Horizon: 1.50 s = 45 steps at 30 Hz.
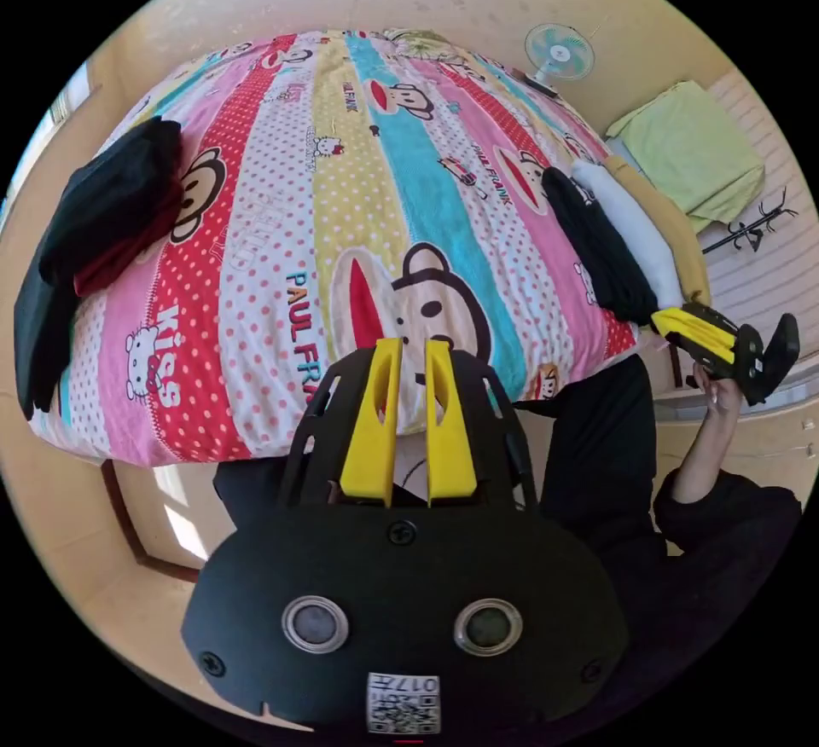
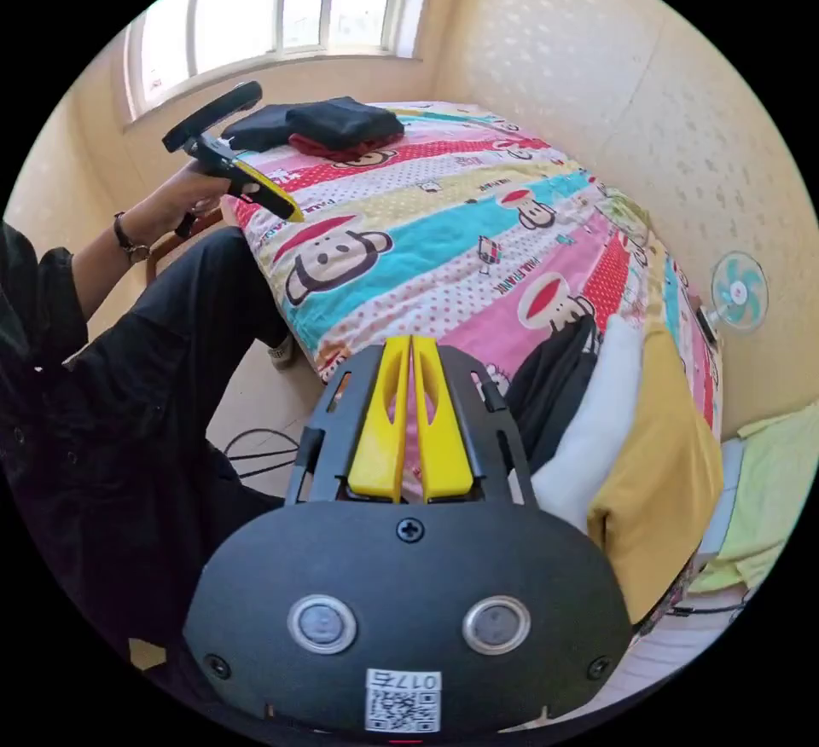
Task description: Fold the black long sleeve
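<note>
Nearest the lens, left gripper view: left gripper (image 1: 413, 355), yellow two-jaw tool on a black housing, jaws parted by a narrow gap, holding nothing, poised over the near edge of the bed.

Right gripper view: right gripper (image 2: 411, 350), same make, jaws drawn together at the tips, nothing between them, hanging just short of the clothes pile.

Pile of unfolded garments on the bed edge: black long-sleeve garment (image 2: 554, 393) lying bunched, touching a white garment (image 2: 597, 431), with a mustard-yellow garment (image 2: 665, 474) beyond that.

Striped cartoon-print bed cover (image 1: 358, 210): broad open middle, judged the best surface for spreading.

Far corner: finished stack, black folded clothes (image 1: 111, 193) over a dark red one.

Handling note, as judgement: the black piece should be taken alone by shoulder or hem, lifted away from the white neighbour, laid flat on the open middle and smoothed before sleeves are turned in.
</note>
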Each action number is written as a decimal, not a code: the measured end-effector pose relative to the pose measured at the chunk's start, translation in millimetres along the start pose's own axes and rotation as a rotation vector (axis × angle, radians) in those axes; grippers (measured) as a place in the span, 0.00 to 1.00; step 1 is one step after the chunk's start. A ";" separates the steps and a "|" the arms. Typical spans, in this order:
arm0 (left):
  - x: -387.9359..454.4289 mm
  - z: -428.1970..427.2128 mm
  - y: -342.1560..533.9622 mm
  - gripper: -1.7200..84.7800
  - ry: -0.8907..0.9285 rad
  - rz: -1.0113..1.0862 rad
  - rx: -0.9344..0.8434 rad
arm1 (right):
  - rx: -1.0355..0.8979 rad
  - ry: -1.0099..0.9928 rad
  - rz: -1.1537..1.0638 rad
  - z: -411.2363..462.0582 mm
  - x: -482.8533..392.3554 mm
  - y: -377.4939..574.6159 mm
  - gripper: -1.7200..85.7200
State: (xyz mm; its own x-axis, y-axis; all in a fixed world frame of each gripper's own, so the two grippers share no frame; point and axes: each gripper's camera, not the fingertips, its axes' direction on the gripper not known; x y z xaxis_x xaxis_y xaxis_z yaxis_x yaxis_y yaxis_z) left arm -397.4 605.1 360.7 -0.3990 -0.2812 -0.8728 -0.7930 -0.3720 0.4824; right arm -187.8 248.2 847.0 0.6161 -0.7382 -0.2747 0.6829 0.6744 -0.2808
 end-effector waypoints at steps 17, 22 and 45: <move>-108.5 -34.9 -86.0 0.14 -0.064 -0.093 0.174 | -0.836 -0.297 -0.172 258.4 111.6 -285.2 0.02; -214.4 -71.7 -168.7 0.21 -0.232 -0.349 0.245 | -0.747 -0.576 -0.012 278.5 184.7 -262.7 0.02; -94.8 -43.3 155.9 0.07 0.321 -0.220 -0.004 | 0.014 -0.522 0.381 305.6 147.4 2.9 0.02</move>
State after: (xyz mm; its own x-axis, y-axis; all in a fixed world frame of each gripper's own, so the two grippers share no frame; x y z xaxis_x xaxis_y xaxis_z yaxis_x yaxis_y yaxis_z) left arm -463.2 535.4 521.9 -0.0546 -0.4564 -0.8881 -0.8415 -0.4577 0.2870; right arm 25.0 136.9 1086.8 0.9237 -0.3596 0.1321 0.3818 0.8927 -0.2394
